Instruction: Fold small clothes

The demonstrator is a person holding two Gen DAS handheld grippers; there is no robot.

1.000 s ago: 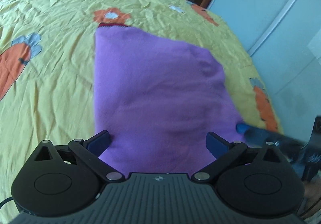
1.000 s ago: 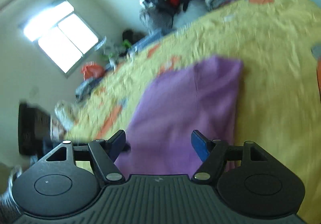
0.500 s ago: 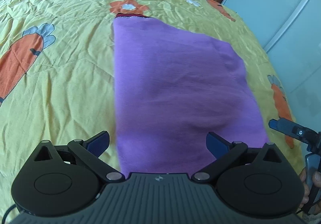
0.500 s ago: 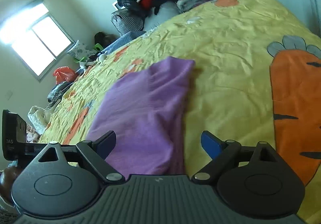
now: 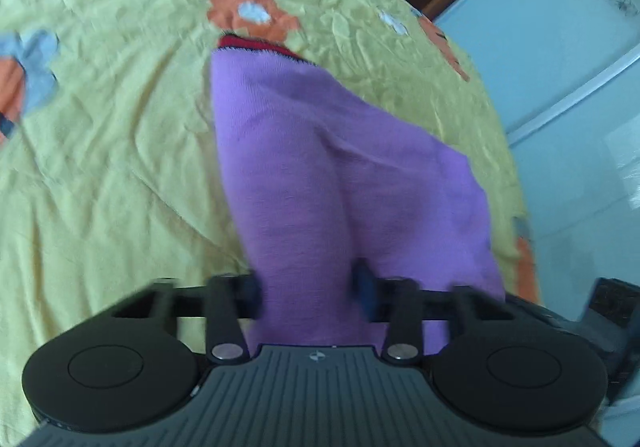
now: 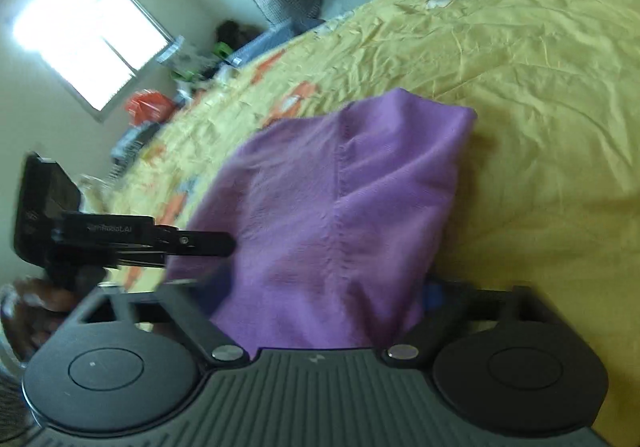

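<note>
Purple knit garment (image 5: 320,175) lies lengthwise away from me on the yellow bedspread (image 5: 100,167), its near edge bunched between both my left gripper (image 5: 310,293) and right gripper (image 6: 320,299), whose jaws have just closed onto it.

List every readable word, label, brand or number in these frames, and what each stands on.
One printed white mark on the left gripper, along its black arm in the right wrist view: too blurred to read for certain.
A small logo on each gripper's ribbed body: a sign, no letters.
Nothing on the purple garment.
</note>
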